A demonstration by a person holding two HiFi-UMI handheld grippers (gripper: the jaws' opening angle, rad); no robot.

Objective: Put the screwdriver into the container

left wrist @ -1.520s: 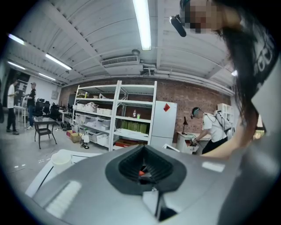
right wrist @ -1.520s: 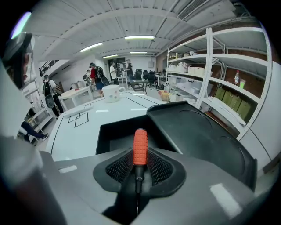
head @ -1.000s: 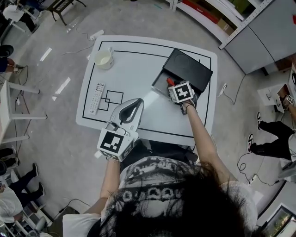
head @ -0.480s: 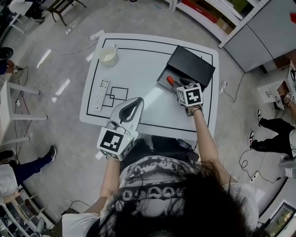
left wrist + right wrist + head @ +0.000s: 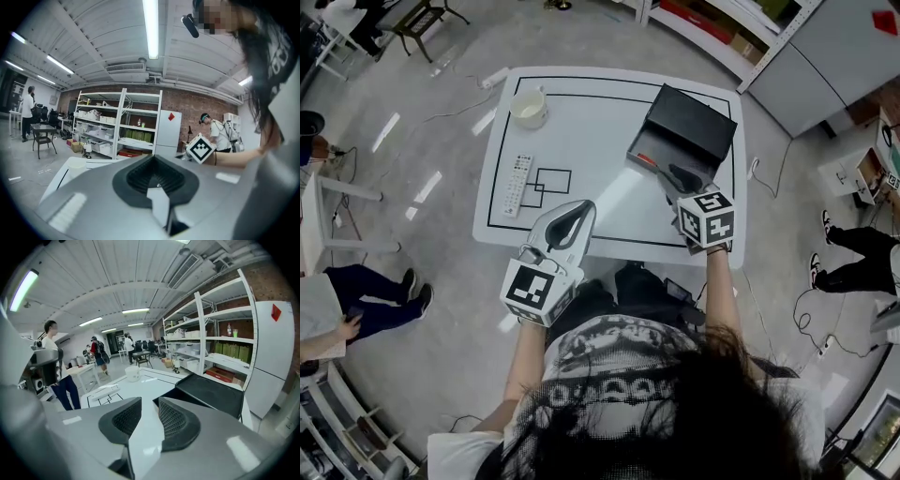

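Note:
The screwdriver, with its red handle, lies in the open tray of the black container at the table's far right. My right gripper hovers just in front of that tray, apart from the screwdriver. In the right gripper view the right gripper shows a gap between its pads; its jaws are closing with nothing between them, and the container lies ahead. My left gripper hangs over the table's near edge. In the left gripper view the left gripper has its pads together and holds nothing.
A white mug stands at the far left of the white table, and a remote lies along the left side. People stand around the room and shelving runs along the far wall.
My right gripper has drawn back from the container toward the table's near edge, and the screwdriver stays in the tray. The left gripper has hardly moved.

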